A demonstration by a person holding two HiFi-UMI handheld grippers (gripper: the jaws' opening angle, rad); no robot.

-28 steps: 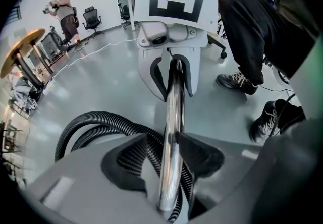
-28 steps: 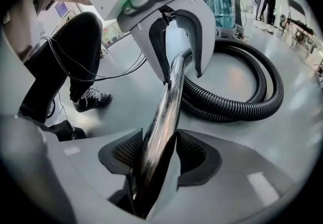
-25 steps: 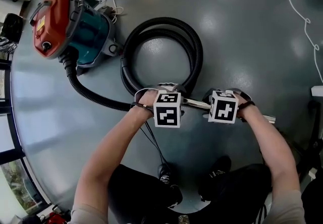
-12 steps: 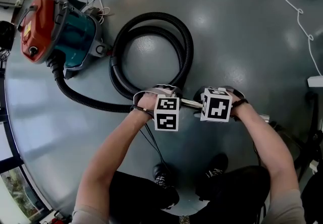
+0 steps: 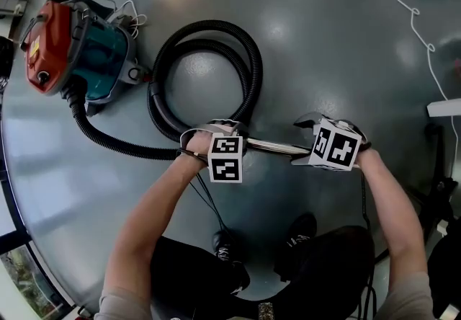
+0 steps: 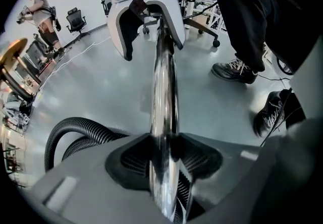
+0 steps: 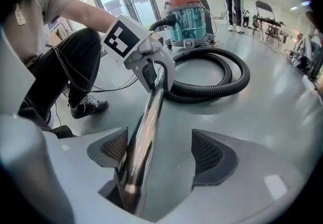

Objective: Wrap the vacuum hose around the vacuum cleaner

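The left gripper (image 6: 165, 162) is pinching the chrome tube (image 6: 164, 87), with its ribbed black pads pressing in on both sides. The right gripper (image 7: 161, 155) is standing spread. The tube is lying along its left pad, and a clear gap is showing before the right pad. The tube is spanning the two grippers, well apart from the vacuum (image 5: 72, 45).

The black corrugated hose (image 5: 209, 34) is lying in a double loop just beside the vacuum. One strand is leaving the vacuum and reaching the left gripper.

Only the head view is showing that whole loop on the glossy grey floor (image 5: 324, 45). The right gripper view alone is showing the vacuum from the side, with its clear teal bin under a red top. The left gripper view is showing the person's dark laced shoes (image 6: 233, 70), which are mostly hidden from above.
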